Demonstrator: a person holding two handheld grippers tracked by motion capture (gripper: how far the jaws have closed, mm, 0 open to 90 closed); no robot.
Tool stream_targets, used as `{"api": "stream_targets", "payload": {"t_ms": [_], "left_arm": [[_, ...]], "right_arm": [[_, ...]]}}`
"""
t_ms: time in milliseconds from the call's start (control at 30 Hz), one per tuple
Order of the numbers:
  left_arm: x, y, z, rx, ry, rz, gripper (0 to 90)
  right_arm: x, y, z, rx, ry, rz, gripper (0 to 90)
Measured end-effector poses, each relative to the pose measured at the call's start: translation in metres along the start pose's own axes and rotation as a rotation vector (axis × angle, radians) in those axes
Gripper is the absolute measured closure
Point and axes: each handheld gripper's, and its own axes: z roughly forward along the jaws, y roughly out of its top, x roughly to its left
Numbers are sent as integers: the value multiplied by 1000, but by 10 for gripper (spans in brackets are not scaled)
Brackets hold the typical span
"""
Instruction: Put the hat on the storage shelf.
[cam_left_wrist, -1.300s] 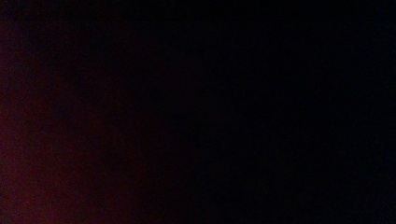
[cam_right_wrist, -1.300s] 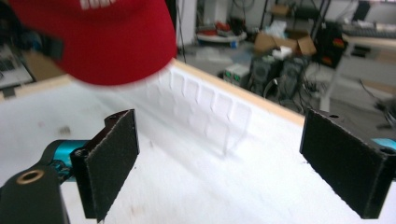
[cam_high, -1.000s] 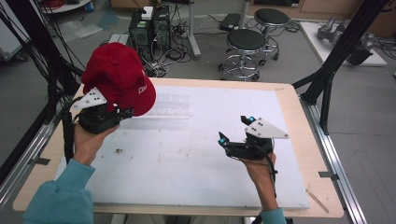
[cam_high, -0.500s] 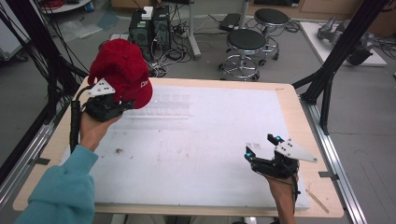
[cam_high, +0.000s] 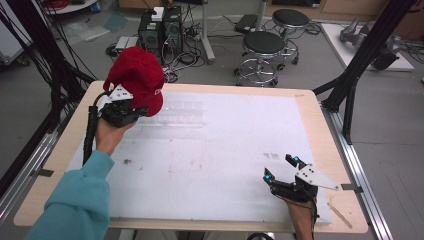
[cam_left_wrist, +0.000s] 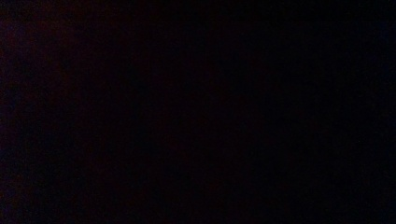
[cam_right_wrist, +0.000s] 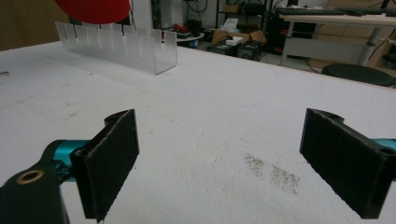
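My left gripper (cam_high: 131, 102) is clamped on the red cap (cam_high: 136, 80): the cap's crown bulges up and over the jaws, and the view along that gripper is black, which I read as cloth lying over the lens. I hold the cap in the air above the far left part of the table, just over the left end of the clear slotted rack (cam_high: 175, 114). My right gripper (cam_high: 280, 167) sits low at the near right corner, its jaws wide apart with nothing between them; in the right gripper view the two black pads (cam_right_wrist: 112, 161) frame bare white surface.

I judge this to be the carrying step: the cap is lifted and on its way to the rack, not yet set down. The next move, as I see it, calls for bringing the cap down onto or beside the rack without knocking that light plastic piece, then letting go cleanly so the fabric does not drag along with the jaws. The free gripper is well apart from the cap and could steady the rack if needed.

The white mat (cam_high: 225, 150) covers most of the wooden table (cam_high: 310, 107); it is scuffed, with a small dark speckled patch (cam_right_wrist: 273, 172) near my right gripper. Beyond the far edge are two round stools (cam_high: 265, 47), computer boxes (cam_high: 160, 30) with tangled cables on the grey floor, and black frame struts at both sides.
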Motion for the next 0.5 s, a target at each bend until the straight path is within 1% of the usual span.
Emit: {"api": "stream_targets", "payload": {"t_ms": [133, 200, 333, 367, 400, 467, 500], "left_arm": [[-1, -1, 3, 6, 7, -11, 852], [-1, -1, 3, 8, 13, -11, 853], [-1, -1, 6, 14, 18, -18, 852], [-1, -1, 6, 12, 19, -27, 852], [0, -1, 7, 11, 22, -34, 852], [-1, -1, 8, 7, 21, -45, 852], [-1, -1, 9, 6, 21, -47, 852]], "right_arm": [[-1, -4, 2, -14, 0, 11, 106], [-1, -7, 6, -32, 0, 30, 107], [0, -9, 11, -32, 5, 37, 107], [1, -9, 13, -24, -9, 33, 107], [1, -9, 13, -24, -9, 33, 107], [2, -9, 14, -46, -18, 31, 107], [1, -9, 15, -48, -21, 34, 107]]}}
